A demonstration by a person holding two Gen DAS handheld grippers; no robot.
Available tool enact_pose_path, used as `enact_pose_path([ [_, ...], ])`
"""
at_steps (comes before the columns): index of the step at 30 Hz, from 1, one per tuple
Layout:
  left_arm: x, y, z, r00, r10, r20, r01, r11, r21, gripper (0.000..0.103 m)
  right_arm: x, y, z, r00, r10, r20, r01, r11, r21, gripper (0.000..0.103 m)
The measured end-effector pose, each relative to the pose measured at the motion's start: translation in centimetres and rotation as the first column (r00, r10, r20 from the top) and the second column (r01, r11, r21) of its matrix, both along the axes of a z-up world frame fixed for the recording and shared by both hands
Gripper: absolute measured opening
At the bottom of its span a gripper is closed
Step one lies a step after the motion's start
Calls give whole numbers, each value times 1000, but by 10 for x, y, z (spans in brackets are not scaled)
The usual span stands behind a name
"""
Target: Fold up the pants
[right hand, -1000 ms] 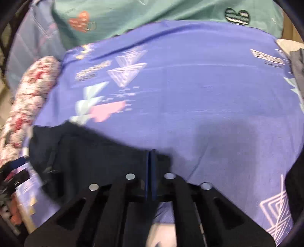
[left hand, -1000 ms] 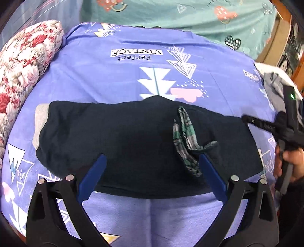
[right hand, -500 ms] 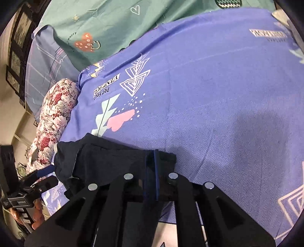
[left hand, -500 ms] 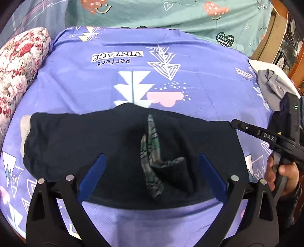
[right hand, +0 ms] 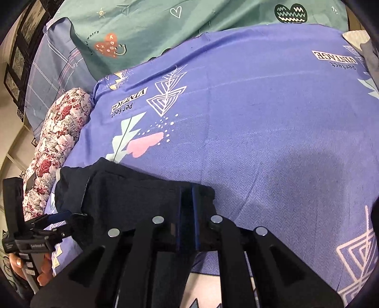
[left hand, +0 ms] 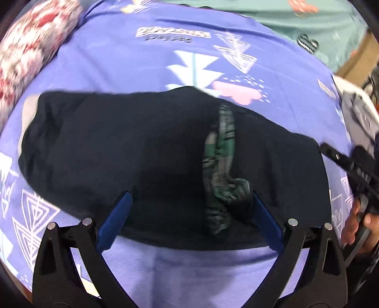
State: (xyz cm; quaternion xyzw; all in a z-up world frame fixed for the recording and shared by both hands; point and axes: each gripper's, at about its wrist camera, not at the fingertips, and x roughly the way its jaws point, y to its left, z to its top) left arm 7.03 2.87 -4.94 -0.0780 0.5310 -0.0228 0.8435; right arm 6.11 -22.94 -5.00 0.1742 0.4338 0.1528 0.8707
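Note:
Dark navy pants [left hand: 118, 147] lie folded across the purple bedsheet [left hand: 189, 272]. A green plaid lining [left hand: 220, 165] pokes out of them right of centre. My left gripper [left hand: 189, 208] is open, its blue pads spread wide above the near edge of the pants. My right gripper [right hand: 187, 203] is nearly shut, pads pinching the right end of the pants [right hand: 132, 192]. The right gripper also shows at the right edge of the left wrist view [left hand: 350, 165]. The left gripper shows at the lower left of the right wrist view [right hand: 54, 218].
A floral bolster [right hand: 59, 132] lies along the left of the bed. A teal blanket [right hand: 189, 21] and a checked pillow [right hand: 52, 71] lie at the far end. Grey and white clothes [left hand: 357, 118] sit at the right edge.
The left gripper has dropped closer to the near edge of the pants. The right gripper stays pinched on the right end of the pants, its pads now slightly parted.

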Motion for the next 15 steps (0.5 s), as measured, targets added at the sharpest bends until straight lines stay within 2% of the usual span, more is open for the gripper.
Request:
enact_pose_path([
  [4, -3, 14, -6, 1000, 13, -15, -13, 999, -49, 99, -30, 5, 12, 998, 68, 2, -68, 997, 36, 10],
  [6, -3, 11, -9, 1000, 1, -16, -1, 999, -35, 99, -47, 15, 14, 993, 118, -17, -118, 993, 28, 10],
  [8, -3, 8, -12, 1000, -7, -15, 7, 1000, -24, 100, -58, 25, 5, 984, 160, -75, -159, 987, 12, 12],
  [11, -5, 10, -13, 1000, -9, -11, 8, 999, -39, 100, -63, 30, -11, 979, 165, -119, -168, 986, -22, 12],
  [15, -11, 16, -7, 1000, -4, -5, 4, 998, -69, 100, -62, 28, -9, 980, 149, -134, -149, 989, 12, 14],
])
